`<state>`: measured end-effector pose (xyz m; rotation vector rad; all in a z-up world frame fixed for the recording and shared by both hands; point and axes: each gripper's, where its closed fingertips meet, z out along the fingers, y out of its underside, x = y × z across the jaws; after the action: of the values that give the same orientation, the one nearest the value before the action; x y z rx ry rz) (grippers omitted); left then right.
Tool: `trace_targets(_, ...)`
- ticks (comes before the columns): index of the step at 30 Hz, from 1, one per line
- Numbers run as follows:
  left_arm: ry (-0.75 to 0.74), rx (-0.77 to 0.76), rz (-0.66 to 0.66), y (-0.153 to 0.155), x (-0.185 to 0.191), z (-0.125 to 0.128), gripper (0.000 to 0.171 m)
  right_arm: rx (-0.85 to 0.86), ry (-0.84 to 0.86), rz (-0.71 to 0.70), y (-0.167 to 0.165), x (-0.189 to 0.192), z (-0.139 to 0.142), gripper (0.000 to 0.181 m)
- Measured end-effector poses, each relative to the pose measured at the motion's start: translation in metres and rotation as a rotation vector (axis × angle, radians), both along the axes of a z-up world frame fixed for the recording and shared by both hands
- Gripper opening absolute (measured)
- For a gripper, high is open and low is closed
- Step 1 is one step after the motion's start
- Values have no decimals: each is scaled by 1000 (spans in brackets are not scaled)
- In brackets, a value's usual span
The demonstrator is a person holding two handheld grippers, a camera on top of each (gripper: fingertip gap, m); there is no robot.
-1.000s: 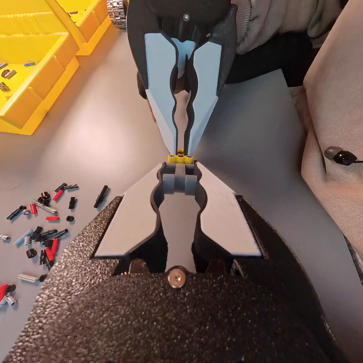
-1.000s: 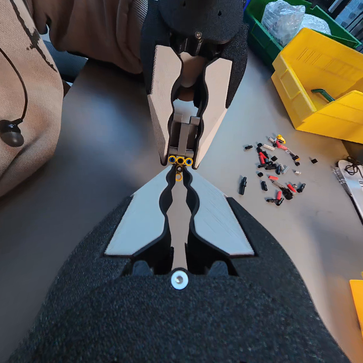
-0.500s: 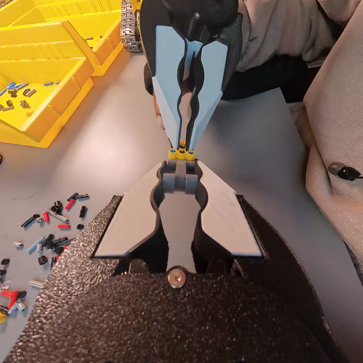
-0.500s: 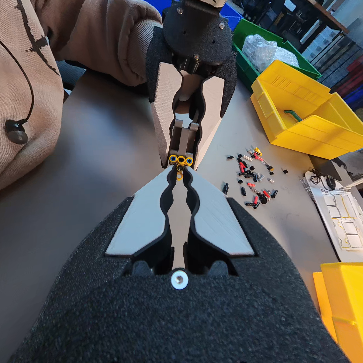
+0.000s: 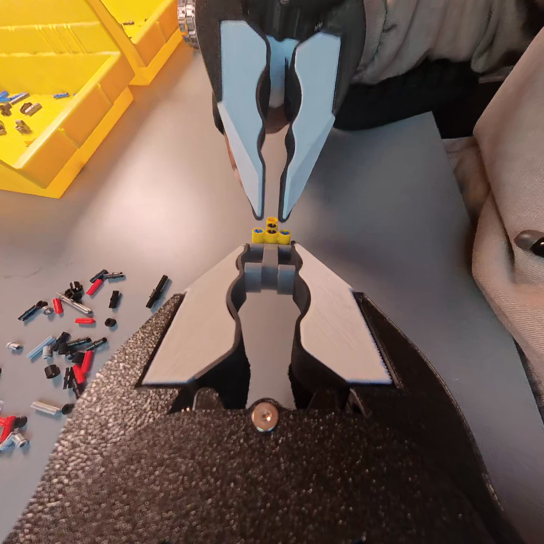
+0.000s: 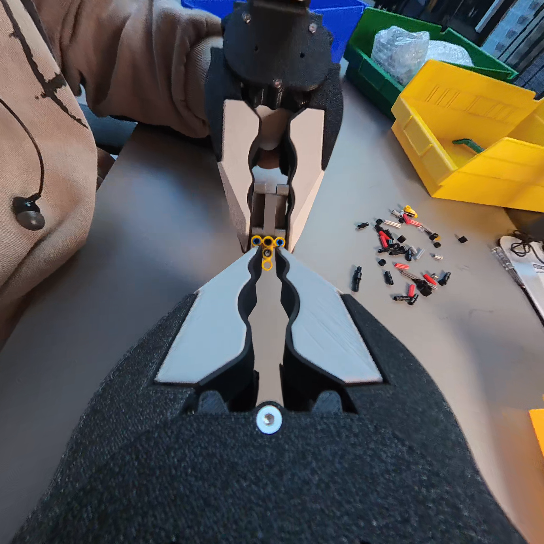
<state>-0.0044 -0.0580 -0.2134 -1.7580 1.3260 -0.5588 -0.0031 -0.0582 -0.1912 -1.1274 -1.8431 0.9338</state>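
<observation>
Two grippers tip to tip above the grey table (image 5: 147,206). Left gripper (image 5: 269,245) closed tight on a grey block (image 5: 269,273), with a little yellow T-shaped piece (image 5: 270,234) stuck on the block's front end. Right gripper (image 6: 267,251) open just a crack, one tip on each side of the yellow T-shaped piece. Well apart from the yellow T-shaped piece: small black and red parts (image 5: 67,338) on the table, yellow bins (image 5: 59,141) farther off.

Small parts (image 6: 407,259) on table (image 6: 382,338), bins (image 6: 471,141) behind them, grippers facing tip to tip.
</observation>
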Motion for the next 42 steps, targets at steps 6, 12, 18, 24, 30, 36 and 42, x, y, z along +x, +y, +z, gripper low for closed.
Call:
trace_targets(6, 40, 17, 22, 4, 4, -5, 27, -48, -19, -32, 1, -2, 1, 34)
trace_targets(12, 29, 46, 8, 2, 6, -2, 27, -57, -57, -23, -1, -4, -10, 23)
trace_targets(18, -15, 52, 9, 1, 3, 3, 27, -86, -48, -23, 1, -2, -7, 21)
trace_targets(24, -12, 44, 4, 0, 4, 3, 26, -19, -54, -36, 1, -1, -10, 22)
trace_targets(30, 14, 41, -7, -2, 5, -1, 26, 52, -97, -41, -2, -1, -17, 22)
trace_targets(36, 25, 14, -2, 0, 4, -5, 26, 79, -90, -30, -1, 0, -15, 20)
trace_targets(42, 1, 8, -7, 5, 5, -3, 26, 115, -46, -27, 2, 3, -2, 19)
